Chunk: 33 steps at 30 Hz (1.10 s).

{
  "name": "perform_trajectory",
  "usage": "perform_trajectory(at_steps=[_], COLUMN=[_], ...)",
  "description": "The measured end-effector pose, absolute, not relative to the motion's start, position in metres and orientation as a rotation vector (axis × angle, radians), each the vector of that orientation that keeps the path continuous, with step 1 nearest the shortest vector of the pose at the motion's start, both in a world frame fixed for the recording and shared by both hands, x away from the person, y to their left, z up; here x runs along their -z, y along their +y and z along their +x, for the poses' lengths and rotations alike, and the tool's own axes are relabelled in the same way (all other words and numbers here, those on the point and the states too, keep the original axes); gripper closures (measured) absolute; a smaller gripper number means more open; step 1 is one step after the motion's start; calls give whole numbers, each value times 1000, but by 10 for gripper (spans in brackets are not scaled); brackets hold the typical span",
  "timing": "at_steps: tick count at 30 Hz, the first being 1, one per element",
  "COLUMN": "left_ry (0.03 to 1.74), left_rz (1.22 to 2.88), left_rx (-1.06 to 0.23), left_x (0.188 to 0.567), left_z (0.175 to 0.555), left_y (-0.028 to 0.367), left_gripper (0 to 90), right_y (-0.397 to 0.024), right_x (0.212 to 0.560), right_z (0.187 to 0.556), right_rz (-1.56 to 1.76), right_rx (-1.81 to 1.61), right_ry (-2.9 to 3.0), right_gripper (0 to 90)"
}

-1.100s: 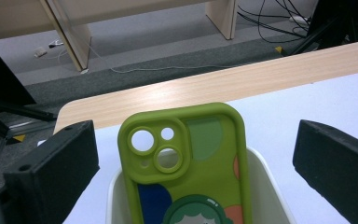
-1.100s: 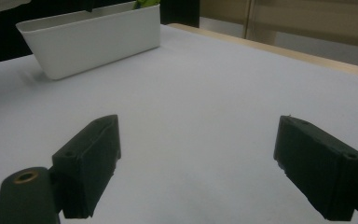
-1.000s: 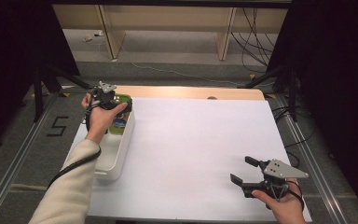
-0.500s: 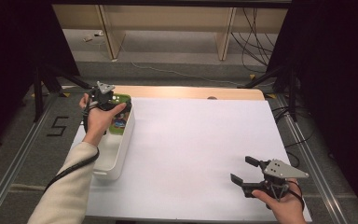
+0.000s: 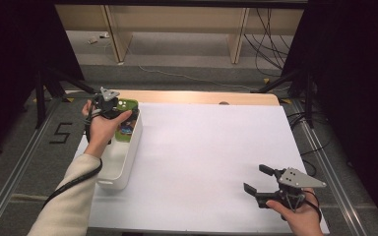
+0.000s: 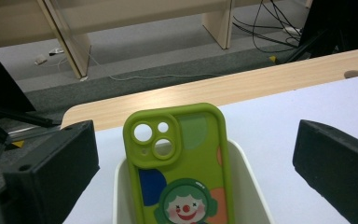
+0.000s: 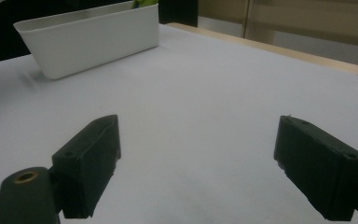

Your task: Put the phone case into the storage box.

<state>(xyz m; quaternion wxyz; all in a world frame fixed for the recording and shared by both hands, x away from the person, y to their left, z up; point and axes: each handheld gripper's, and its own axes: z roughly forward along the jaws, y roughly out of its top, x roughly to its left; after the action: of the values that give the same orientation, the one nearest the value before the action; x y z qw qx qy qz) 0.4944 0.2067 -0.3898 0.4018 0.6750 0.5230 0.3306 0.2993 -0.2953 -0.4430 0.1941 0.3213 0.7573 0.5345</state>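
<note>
The green phone case (image 6: 182,163) is cut off at the bottom edge, its lower end hidden inside the white bin (image 6: 254,186).

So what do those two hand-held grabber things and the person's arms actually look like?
Each is a black tool with two blocky black jaws. The left gripper and the right gripper both carry a grey three-cornered plate on top. A black cable trails from the left one along a cream long sleeve. The right hand shows no sleeve.
</note>
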Motion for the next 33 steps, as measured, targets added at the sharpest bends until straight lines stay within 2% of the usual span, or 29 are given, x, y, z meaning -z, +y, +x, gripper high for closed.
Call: perform_trajectory(at_steps=[33], left_ry=[1205], left_rz=[1680], left_rx=[-794], left_x=[379], left_z=[469], left_y=[196], left_gripper=[0], right_y=[-296], right_x=[442], right_z=[299], right_rz=[907], right_rx=[-1492], right_ry=[2115], right_gripper=[157])
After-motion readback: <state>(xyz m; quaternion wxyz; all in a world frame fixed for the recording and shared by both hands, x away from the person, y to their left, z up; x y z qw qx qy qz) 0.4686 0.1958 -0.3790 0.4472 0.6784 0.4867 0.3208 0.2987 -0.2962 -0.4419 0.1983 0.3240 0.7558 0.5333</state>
